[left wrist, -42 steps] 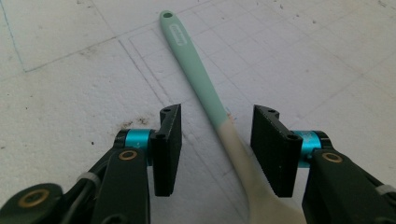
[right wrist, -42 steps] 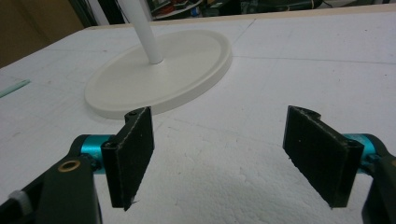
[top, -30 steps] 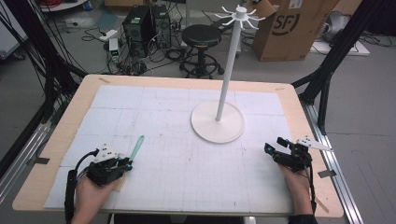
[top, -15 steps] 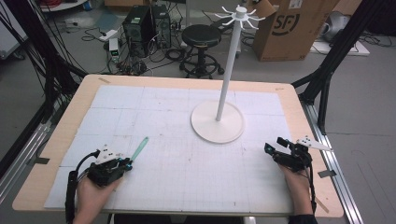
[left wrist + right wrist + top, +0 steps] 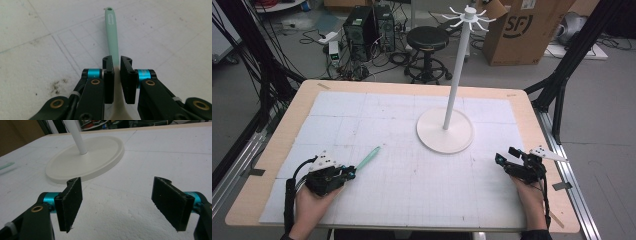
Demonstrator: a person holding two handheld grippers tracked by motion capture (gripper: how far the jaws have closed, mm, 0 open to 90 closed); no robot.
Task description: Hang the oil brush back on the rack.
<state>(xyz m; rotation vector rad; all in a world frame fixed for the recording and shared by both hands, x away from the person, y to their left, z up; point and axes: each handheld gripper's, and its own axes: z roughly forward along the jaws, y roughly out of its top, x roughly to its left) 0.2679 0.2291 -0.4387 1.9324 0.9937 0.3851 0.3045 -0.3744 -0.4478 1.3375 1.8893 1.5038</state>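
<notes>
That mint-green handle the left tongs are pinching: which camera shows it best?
The left gripper view: the mint-green handle runs up from between the shut left tongs, its hanging hole visible. The high view shows it small; the right gripper view catches a blurred tip.

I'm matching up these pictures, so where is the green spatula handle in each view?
High view: the handle lies lower left, slanting out of the left gripper.
Left gripper view: centre, running up from between the shut jaws to the top.
Right gripper view: a faint green sliver at the left edge.
Shared landmark: the white mat under it; the stand base marks two views.
</notes>
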